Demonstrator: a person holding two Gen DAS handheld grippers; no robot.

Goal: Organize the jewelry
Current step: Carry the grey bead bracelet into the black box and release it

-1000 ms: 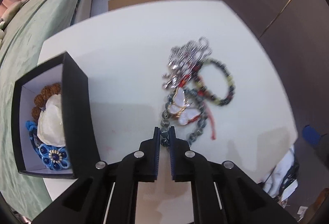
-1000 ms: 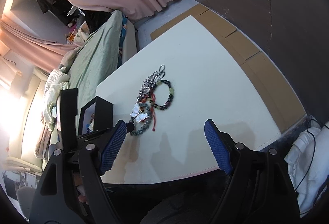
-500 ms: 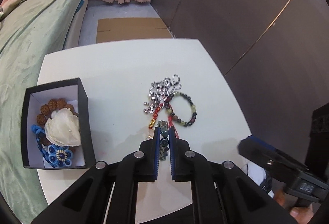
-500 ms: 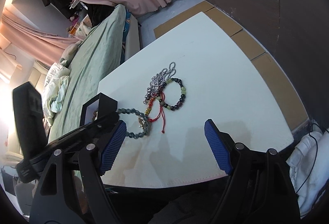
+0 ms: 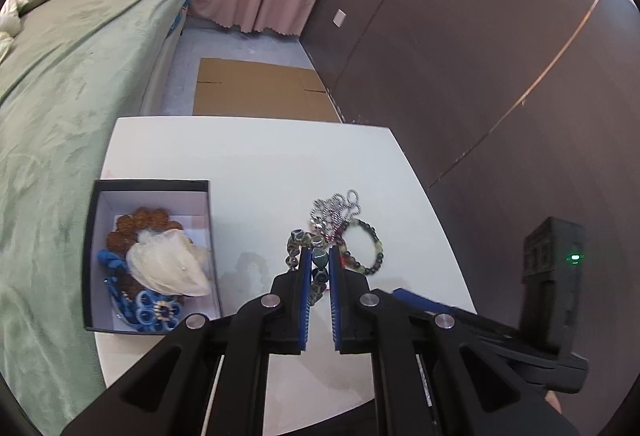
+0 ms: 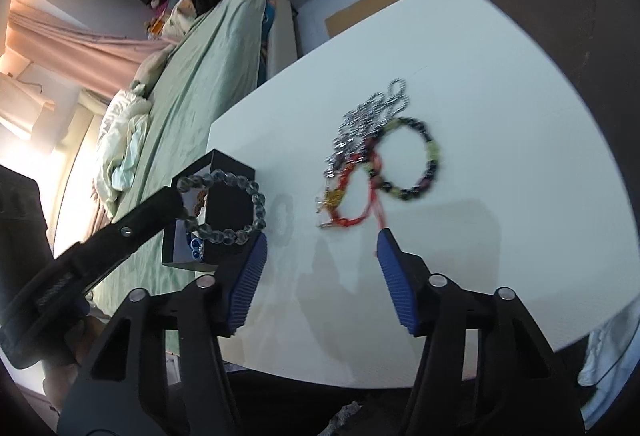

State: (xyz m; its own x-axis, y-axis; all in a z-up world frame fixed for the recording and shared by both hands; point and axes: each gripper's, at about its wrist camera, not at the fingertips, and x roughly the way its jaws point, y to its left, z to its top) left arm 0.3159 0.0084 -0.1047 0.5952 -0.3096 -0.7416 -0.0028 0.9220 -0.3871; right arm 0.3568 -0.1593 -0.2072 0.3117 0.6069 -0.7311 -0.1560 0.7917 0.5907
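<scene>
My left gripper (image 5: 318, 256) is shut on a grey-green beaded bracelet (image 5: 319, 268), which hangs in the air above the white table (image 5: 248, 155). In the right wrist view the bracelet (image 6: 258, 201) dangles as a ring from the left gripper (image 6: 180, 195), in front of the black box (image 6: 230, 171). The box (image 5: 148, 186) holds brown beads, a white flower and blue pieces. On the table lie a silver chain (image 6: 372, 111), a dark bead bracelet (image 6: 430, 155) and a red cord (image 6: 352, 220). My right gripper (image 6: 320, 240) hovers just short of the cord, jaws closing, nothing between them.
A bed with a green cover (image 5: 72, 75) runs along the table's left side. Flat cardboard (image 5: 260, 91) lies on the floor beyond the far edge. A dark wall (image 5: 480, 55) stands close on the right. The table's near edge (image 6: 360, 380) lies below the right gripper.
The left gripper has lifted the beaded bracelet off the pile and risen above the table. The right gripper has come in closer to the red cord, and its jaws have narrowed.
</scene>
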